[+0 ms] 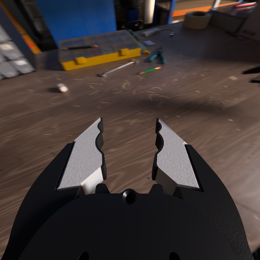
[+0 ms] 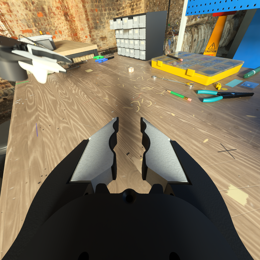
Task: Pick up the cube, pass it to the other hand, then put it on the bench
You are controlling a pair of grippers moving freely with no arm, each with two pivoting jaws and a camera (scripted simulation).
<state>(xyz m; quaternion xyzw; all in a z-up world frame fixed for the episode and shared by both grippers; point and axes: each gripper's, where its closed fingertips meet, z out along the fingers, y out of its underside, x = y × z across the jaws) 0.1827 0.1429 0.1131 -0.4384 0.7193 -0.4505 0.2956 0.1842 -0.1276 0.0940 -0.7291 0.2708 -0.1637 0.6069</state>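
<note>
Wood-grain planks of the worktop (image 2: 78, 126), strewn with pale shavings, fill both wrist views. Nearest, the right gripper (image 2: 129, 119) hangs above bare boards with its jaws parted and nothing between them. The left gripper (image 1: 129, 119) is likewise spread wide and empty above the planks; it also shows at the left edge of the right wrist view, tilted, off the surface. Farther on lie a green pencil (image 2: 178, 95) and teal-handled pliers (image 2: 219, 95), then a steel wrench (image 2: 171, 80). Beyond the wrench the small pale cube (image 2: 131, 69) sits alone on the worktop, well apart from both grippers; the left wrist view shows it blurred (image 1: 62, 88). A yellow organiser case (image 2: 197, 69) lies to its right, a grey drawer cabinet (image 2: 133, 36) behind, and a low wooden bench (image 2: 76, 47) stands by the brick wall (image 2: 63, 16).
</note>
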